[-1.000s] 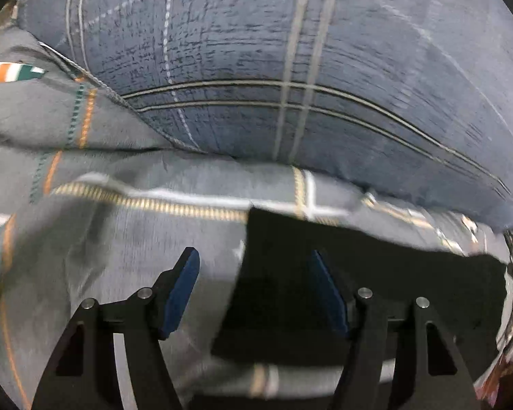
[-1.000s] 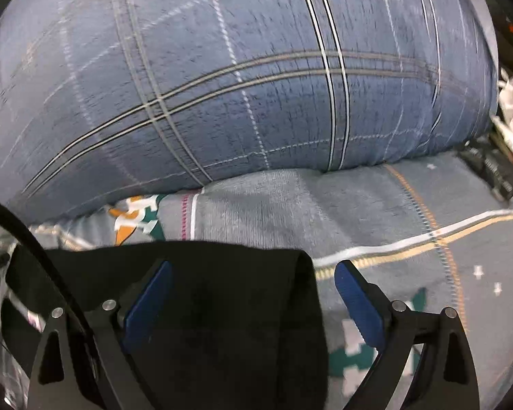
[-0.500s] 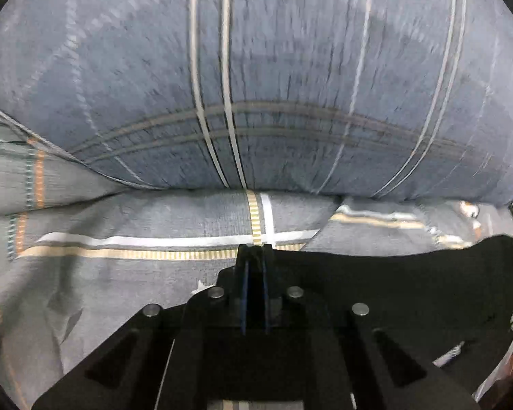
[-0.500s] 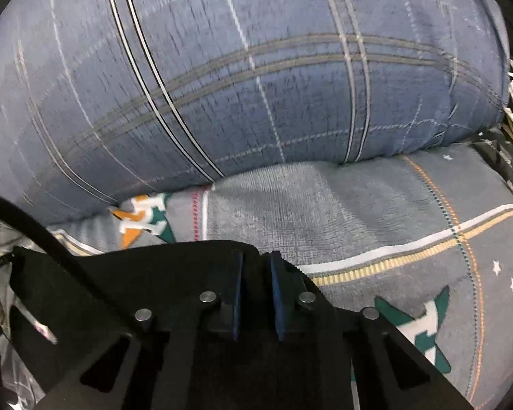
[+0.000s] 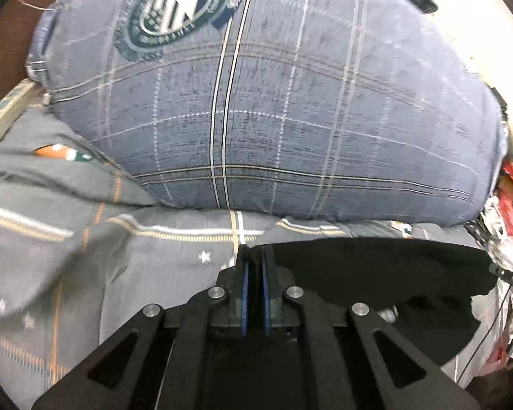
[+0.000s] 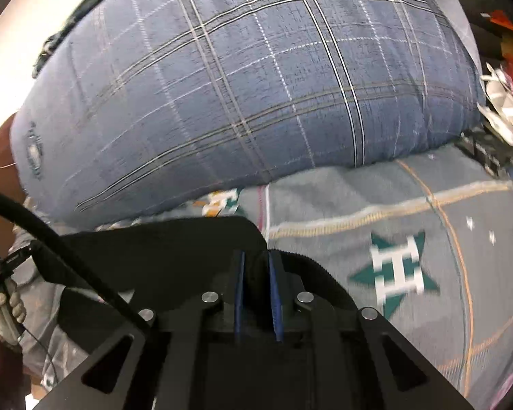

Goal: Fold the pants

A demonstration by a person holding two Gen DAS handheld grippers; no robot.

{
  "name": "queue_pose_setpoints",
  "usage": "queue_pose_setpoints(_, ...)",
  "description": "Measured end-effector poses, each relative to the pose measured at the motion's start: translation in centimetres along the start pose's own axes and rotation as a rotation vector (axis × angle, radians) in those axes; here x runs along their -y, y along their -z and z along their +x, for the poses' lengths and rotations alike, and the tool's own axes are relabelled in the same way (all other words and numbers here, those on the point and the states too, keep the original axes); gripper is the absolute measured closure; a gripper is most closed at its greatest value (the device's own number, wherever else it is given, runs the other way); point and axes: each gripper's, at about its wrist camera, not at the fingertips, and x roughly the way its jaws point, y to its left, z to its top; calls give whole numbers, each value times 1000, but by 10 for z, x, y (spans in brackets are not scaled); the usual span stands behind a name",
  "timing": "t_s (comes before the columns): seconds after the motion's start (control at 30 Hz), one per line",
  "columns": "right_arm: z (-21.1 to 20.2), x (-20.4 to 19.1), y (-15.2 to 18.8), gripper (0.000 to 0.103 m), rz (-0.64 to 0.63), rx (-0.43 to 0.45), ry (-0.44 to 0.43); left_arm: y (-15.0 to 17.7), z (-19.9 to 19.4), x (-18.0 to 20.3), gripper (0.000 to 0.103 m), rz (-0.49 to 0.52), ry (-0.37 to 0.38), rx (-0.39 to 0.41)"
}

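One pair of black pants (image 5: 376,273) (on a bed (image 5: 51,239), one pillow (image 5: 290,102) behind), both grippers, left gripper (image 5: 253,266) and right gripper (image 6: 256,270), jaws clenched on it

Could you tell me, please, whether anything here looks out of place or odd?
Nothing stands out: the black pants hang pinched in both grippers, left and right, over the patterned bedspread.

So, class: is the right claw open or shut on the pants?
Shut on the pants: the right claw has both blue pads pinching a fold of black cloth.
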Motion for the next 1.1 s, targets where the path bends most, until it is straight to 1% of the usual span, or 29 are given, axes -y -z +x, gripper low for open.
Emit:
queue_pose_setpoints(0.07,-12,5,23,89,14,-5,-24,15,-18,-3,97,-6,0,22)
queue_pose_setpoints(0.1,-15,9,31,89,21,-9,-31,25,-24,-5,97,-5,-9,29)
queue_pose_setpoints(0.13,-20,14,47,89,38,-18,-45,35,-30,-8,97,-4,-21,35)
queue_pose_setpoints(0.23,-30,32,84,89,85,-47,-72,71,-46,-24,97,-24,-48,33)
queue_pose_setpoints(0.3,-31,45,107,89,114,-74,-71,94,-55,-35,96,-44,-57,22)
queue_pose_setpoints(0.4,-31,61,136,88,130,-118,-48,124,-64,-51,93,-89,-41,-9)
queue_pose_setpoints(0.43,-31,63,141,87,129,-129,-45,133,-68,-55,93,-95,-58,-14)
queue_pose_setpoints(0.47,-31,64,147,83,129,-137,-34,140,-74,-58,93,-100,-83,-11)
queue_pose_setpoints(0.5,-32,64,150,70,131,-136,-16,145,-79,-62,92,-108,-106,-6)
queue_pose_setpoints(0.53,-33,65,152,66,137,-135,7,148,-85,-67,92,-131,-112,-2)
queue_pose_setpoints(0.57,-34,67,153,61,143,-133,19,150,-89,-73,89,-159,-100,-2)
queue_pose_setpoints(0.6,-36,68,154,58,155,-129,22,151,-94,-83,83,-208,-67,-5)
queue_pose_setpoints(0.63,-37,69,154,57,166,-122,21,151,-96,-87,78,-235,-46,-6)
queue_pose_setpoints(0.67,-38,70,154,56,178,-114,21,151,-98,-94,68,-268,-19,-6)
queue_pose_setpoints(0.7,-41,71,155,55,191,-104,21,151,-98,-98,63,-297,3,-10)
queue_pose_setpoints(0.8,-49,69,155,55,199,-62,33,146,-86,-98,59,-323,28,-54)
queue_pose_setpoints(0.87,-56,64,155,55,182,-32,43,141,-69,-87,59,-288,15,-93)
queue_pose_setpoints(0.9,-58,60,154,55,175,-23,49,139,-56,-78,59,-251,-8,-118)
queue_pose_setpoints(1.0,-61,52,155,55,164,-6,50,136,-24,-62,59,-203,-52,-178)
queue_pose_setpoints(1.03,-61,50,154,55,165,-5,46,136,-12,-56,65,-179,-70,-198)
queue_pose_setpoints(1.07,-61,49,155,55,165,-3,43,136,-4,-51,89,-145,-110,-216)
queue_pose_setpoints(1.1,-62,48,156,55,162,0,46,136,3,-44,97,-107,-149,-233)
